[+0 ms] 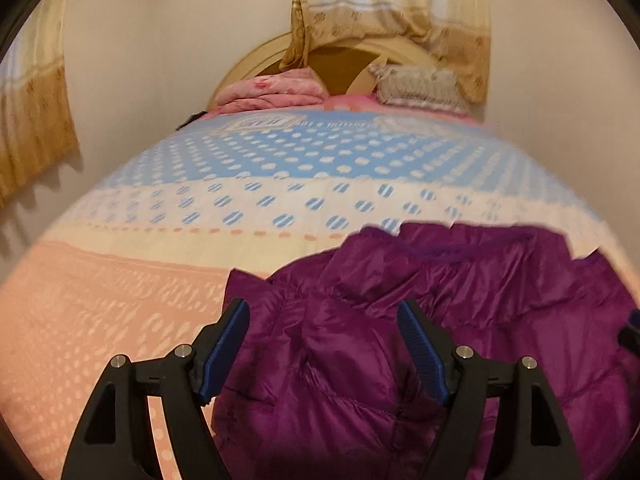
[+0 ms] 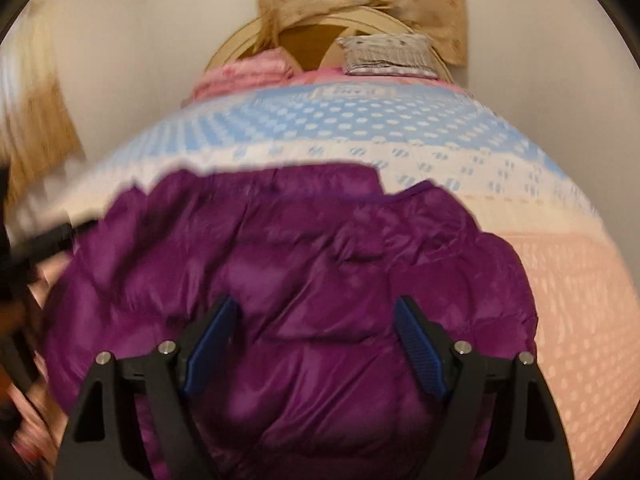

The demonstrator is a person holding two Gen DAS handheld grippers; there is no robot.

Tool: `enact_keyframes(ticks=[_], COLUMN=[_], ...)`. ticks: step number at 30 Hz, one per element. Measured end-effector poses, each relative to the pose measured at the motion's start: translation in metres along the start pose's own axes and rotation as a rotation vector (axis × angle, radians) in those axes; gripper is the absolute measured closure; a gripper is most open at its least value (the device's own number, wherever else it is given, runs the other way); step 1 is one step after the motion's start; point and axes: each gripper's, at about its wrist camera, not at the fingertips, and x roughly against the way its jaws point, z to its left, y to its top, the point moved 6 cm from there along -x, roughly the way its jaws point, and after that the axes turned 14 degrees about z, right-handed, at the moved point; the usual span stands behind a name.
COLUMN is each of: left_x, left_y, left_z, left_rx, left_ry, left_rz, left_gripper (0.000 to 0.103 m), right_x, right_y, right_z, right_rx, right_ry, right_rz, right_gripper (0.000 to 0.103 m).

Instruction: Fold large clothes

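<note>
A purple puffer jacket [image 1: 420,320] lies bunched on the near end of the bed; it also fills the middle of the right wrist view [image 2: 300,280]. My left gripper [image 1: 324,316] is open and empty, hovering over the jacket's left part. My right gripper [image 2: 316,316] is open and empty, hovering over the jacket's middle. A dark blurred shape at the left edge of the right wrist view [image 2: 40,240] looks like the other gripper.
The bed cover [image 1: 120,300] is pink near me, then cream and blue with dots. A folded pink blanket [image 1: 272,92] and a grey pillow [image 1: 420,86] lie at the round headboard [image 1: 340,60]. Curtains [image 1: 392,4] hang behind and at the left.
</note>
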Motion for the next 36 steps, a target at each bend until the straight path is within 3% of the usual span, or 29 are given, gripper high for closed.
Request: enact_keyframes(ticks=[2, 5, 9, 12, 14, 15, 16, 18, 22, 27, 31, 36], left_x=[0.0, -0.015, -0.042, -0.061, -0.063, -0.065, -0.064, -0.053, -0.016, 0.018, 0.001, -0.047], left_y=[0.006, 0.013, 0.019, 0.014, 0.011, 0.009, 0.007, 0.008, 0.02, 0.049, 0.06, 0.048], left_z=[0.001, -0.003, -0.005, -0.007, -0.009, -0.012, -0.014, -0.017, -0.019, -0.004, 0.004, 0.004], left_rx=[-0.053, -0.108, -0.086, -0.077, -0.094, -0.106, -0.111, -0.126, -0.161, -0.112, -0.087, -0.077], left_ry=[0.05, 0.071, 0.012, -0.039, -0.044, -0.058, -0.063, -0.086, -0.069, -0.051, -0.021, 0.022], left_rz=[-0.015, 0.035, 0.136, 0.198, 0.188, 0.194, 0.19, 0.14, 0.014, -0.12, -0.118, -0.041], left_gripper=[0.026, 0.026, 0.027, 0.027, 0.057, 0.092, 0.096, 0.101, 0.101, 0.101, 0.101, 0.101], right_x=[0.008, -0.004, -0.041, -0.054, -0.061, -0.06, -0.056, -0.049, -0.02, 0.004, -0.006, -0.045], right_y=[0.013, 0.026, 0.03, 0.028, 0.024, 0.023, 0.023, 0.023, 0.035, 0.062, 0.08, 0.083], right_z=[-0.02, -0.047, -0.065, -0.061, -0.056, -0.057, -0.054, -0.052, -0.041, -0.034, -0.039, -0.053], right_rx=[-0.026, -0.06, -0.081, -0.044, -0.021, -0.012, 0.004, 0.016, 0.041, 0.036, 0.004, -0.032], right_ry=[-0.066, -0.154, -0.116, -0.112, -0.094, -0.095, -0.111, -0.121, -0.132, -0.157, -0.173, -0.192], right_rz=[-0.027, 0.004, 0.132, 0.181, 0.202, 0.198, 0.175, 0.135, 0.029, -0.085, -0.108, -0.049], right_gripper=[0.019, 0.019, 0.02, 0.039, 0.058, 0.077, 0.085, 0.089, 0.091, 0.092, 0.093, 0.093])
